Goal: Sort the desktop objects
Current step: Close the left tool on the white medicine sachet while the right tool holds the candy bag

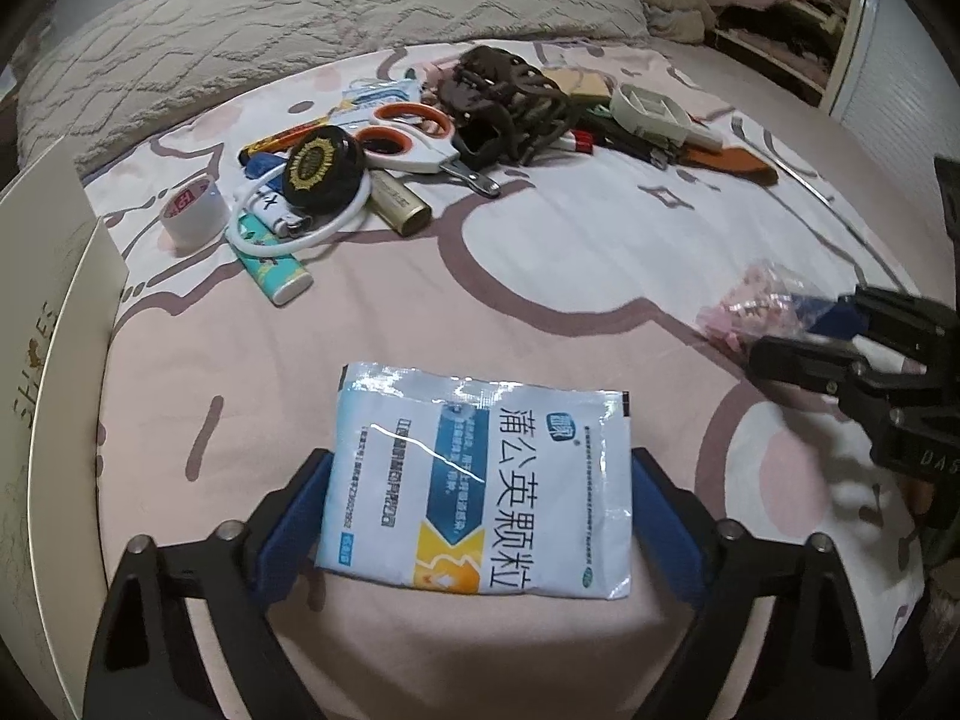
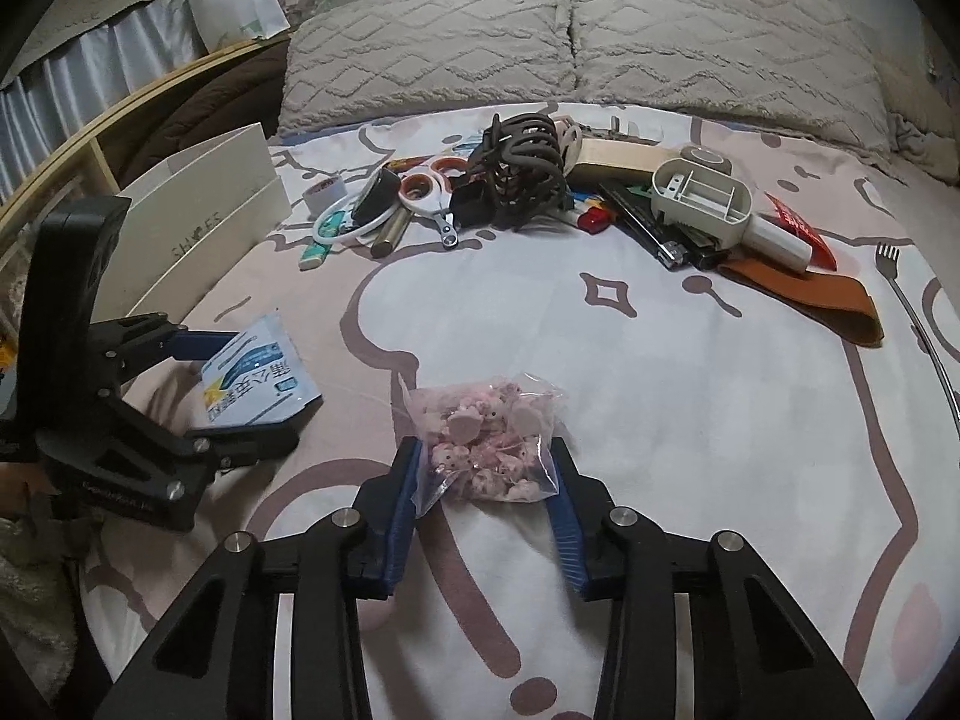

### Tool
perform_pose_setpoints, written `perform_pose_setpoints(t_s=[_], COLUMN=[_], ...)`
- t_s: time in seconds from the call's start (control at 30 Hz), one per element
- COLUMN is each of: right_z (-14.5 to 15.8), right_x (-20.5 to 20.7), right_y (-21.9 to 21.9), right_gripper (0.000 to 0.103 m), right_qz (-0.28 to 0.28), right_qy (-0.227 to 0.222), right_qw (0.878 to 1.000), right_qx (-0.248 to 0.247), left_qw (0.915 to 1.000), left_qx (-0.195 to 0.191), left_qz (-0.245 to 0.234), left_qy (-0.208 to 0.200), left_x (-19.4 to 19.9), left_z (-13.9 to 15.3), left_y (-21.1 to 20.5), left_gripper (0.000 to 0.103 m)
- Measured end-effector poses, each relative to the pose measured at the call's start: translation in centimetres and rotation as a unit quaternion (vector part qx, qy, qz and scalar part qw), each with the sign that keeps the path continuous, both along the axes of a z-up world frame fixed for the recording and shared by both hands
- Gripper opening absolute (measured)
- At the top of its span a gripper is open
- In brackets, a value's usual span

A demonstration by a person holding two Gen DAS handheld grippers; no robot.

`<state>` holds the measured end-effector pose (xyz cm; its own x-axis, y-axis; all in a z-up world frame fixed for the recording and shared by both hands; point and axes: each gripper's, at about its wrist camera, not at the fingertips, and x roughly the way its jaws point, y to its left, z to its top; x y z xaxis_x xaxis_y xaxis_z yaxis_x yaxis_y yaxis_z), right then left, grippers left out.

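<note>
1. The left hand-held gripper (image 1: 480,516) straddles a white-and-blue medicine sachet (image 1: 477,474) at lower centre on the bed (image 1: 540,276); its wide jaws flank the sachet's edges, and whether they press on it I cannot tell.
2. The right hand-held gripper (image 2: 486,480) pinches a clear bag of pink trinkets (image 2: 489,444), lower centre.
3. Scissors (image 2: 429,189), a tape roll (image 1: 193,210) and a hair claw (image 2: 519,171) clutter the upper frame.

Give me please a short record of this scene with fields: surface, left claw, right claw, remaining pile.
surface: bed sheet with pink pattern
left claw: around white-blue medicine sachet, pads at its edges
right claw: shut on clear bag of pink trinkets
remaining pile: scissors, tape roll, dark hair clip, fork
</note>
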<state>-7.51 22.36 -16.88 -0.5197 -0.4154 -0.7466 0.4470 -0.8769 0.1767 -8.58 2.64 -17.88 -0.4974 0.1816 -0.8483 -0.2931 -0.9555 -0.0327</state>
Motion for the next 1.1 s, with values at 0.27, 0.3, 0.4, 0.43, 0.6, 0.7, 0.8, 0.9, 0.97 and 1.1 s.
perform_pose_setpoints(t_s=[0.27,0.3,0.4,0.43,0.6,0.7,0.8,0.9,0.97,1.1], right_z=[0.0,0.0,0.2,0.2,0.3,0.3,0.4,0.5,0.7,1.1], right_x=[0.0,-0.1,-0.1,-0.1,-0.1,-0.1,0.0,0.1,0.2,0.4], right_y=[0.1,0.2,0.3,0.4,0.7,0.7,0.7,0.7,0.7,0.8], right_gripper=[0.040,0.040,0.040,0.040,0.040,0.040,0.040,0.040,0.040,0.040], right_qz=[0.000,0.000,-0.002,-0.003,-0.007,-0.008,-0.011,-0.010,-0.010,-0.011], right_qy=[-0.002,-0.002,-0.003,-0.003,-0.004,-0.004,-0.001,0.003,0.007,0.014], right_qw=[1.000,1.000,1.000,1.000,1.000,1.000,1.000,1.000,1.000,1.000], right_qx=[-0.006,-0.007,-0.012,-0.014,-0.019,-0.020,-0.018,-0.016,-0.016,-0.023], left_qw=[0.9998,0.9998,0.9996,0.9996,0.9993,0.9990,0.9986,0.9981,0.9979,0.9973], left_qx=[0.012,0.014,0.021,0.022,0.025,0.028,0.032,0.035,0.038,0.042], left_qz=[0.011,0.012,0.016,0.018,0.024,0.032,0.038,0.042,0.042,0.044], left_qy=[0.009,0.009,0.010,0.010,0.011,0.014,0.021,0.027,0.031,0.041], left_x=[0.1,0.1,0.1,0.1,0.2,0.2,0.4,0.5,0.6,0.8], left_z=[0.4,0.4,0.5,0.6,0.7,0.9,1.4,1.8,2.2,2.8], left_y=[-0.4,-0.4,-0.5,-0.6,-0.6,-0.7,-0.9,-1.0,-1.1,-1.3], left_gripper=[0.081,0.081,0.080,0.080,0.080,0.080,0.080,0.080,0.080,0.080])
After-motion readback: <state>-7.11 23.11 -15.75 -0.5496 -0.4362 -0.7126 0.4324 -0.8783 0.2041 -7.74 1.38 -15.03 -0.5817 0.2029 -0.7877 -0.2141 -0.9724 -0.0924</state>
